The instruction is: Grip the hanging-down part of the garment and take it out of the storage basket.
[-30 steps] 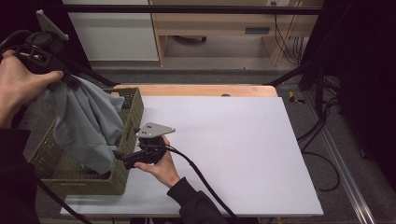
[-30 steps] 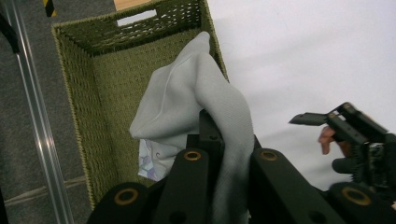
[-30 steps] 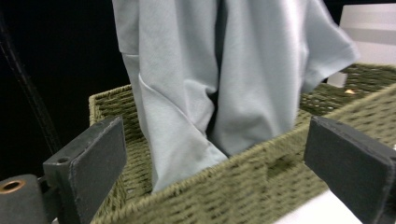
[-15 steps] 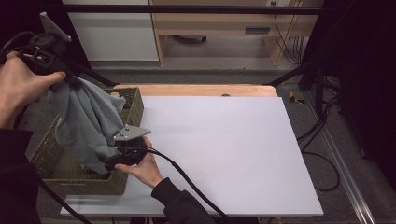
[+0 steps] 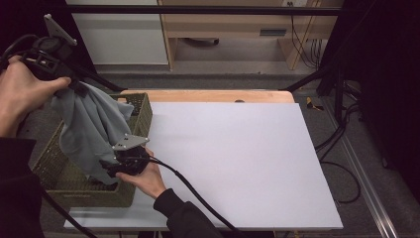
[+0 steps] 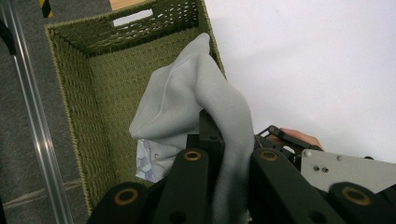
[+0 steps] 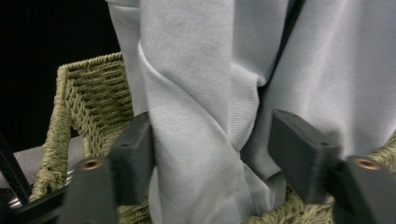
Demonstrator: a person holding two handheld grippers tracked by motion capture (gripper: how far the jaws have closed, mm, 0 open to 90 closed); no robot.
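My left gripper (image 5: 74, 85) was pinched on the top of the grey cloth (image 5: 91, 126), held up above the far end of the basket (image 5: 141, 106); in the left gripper view the cloth ran between its closed jaws and fell away below them. My right gripper (image 7: 212, 154) was spread, jaws either side of a hanging fold, not yet closed on it. The cloth hung straight down from the left gripper, long axis vertical, its lower end inside the basket right ahead of the right gripper, so the right one was nearer the bottom part. Cloth was plain light grey knit, soft, creased, bunched into folds. Something pale and patterned (image 6: 154, 161) lay under it in the basket, can't tell what. Basket was olive woven, sitting at the edge of the white counter (image 5: 237, 158).
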